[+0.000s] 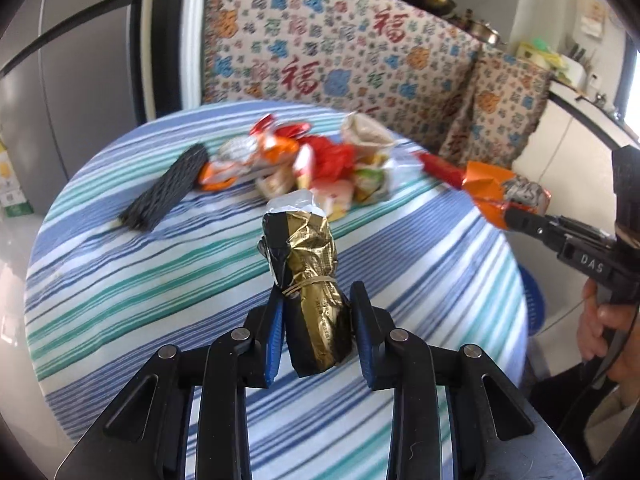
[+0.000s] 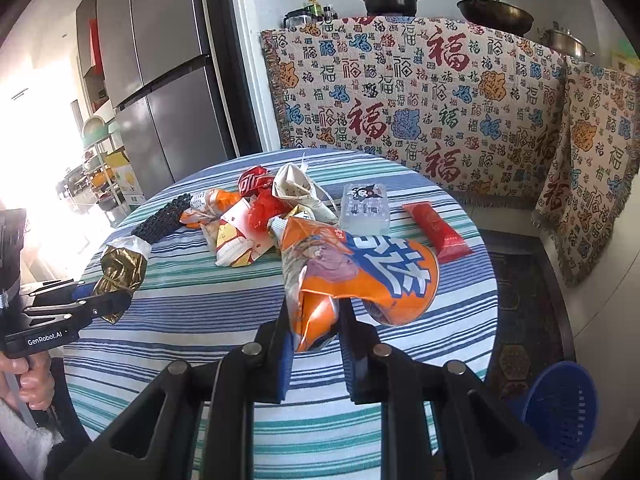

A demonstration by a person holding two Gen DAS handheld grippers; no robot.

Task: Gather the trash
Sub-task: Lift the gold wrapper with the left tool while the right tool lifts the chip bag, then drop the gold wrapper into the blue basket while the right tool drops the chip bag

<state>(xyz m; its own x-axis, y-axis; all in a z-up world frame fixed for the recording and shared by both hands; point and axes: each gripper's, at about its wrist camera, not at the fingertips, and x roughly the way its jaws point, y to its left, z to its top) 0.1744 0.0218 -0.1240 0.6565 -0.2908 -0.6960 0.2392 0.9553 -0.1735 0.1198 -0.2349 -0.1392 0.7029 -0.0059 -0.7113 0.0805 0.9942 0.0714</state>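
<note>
Gold foil wrapper [image 1: 312, 280], crumpled and bound with a rubber band, stands upright between the pads of the left tool [image 1: 318, 320], which is closed on its lower half; its long axis runs straight up from the jaws, clear of the striped tabletop [image 1: 160, 280]; the orange snack bag [image 2: 356, 276] is pinched by its bottom corner in the right tool [image 2: 314, 340], jaws nearly together, the bag fanning up and to the right of them and hanging free of the cloth. Both tools are therefore loaded, so the coming move likely turns on the blue basket [image 2: 560, 408], which sits on the floor below and to the right of the right tool, past the tabletop's edge; the right hand appears the nearer of the two, the left would have to cross over. Farther ahead of both tools lies the remaining pile of wrappers [image 2: 256, 220]; a black mesh sleeve [image 2: 164, 216] at its left, a clear plastic box [image 2: 364, 206] and a red packet [image 2: 438, 230] to its right; beyond that hangs a patterned blanket [image 2: 420, 112].
</note>
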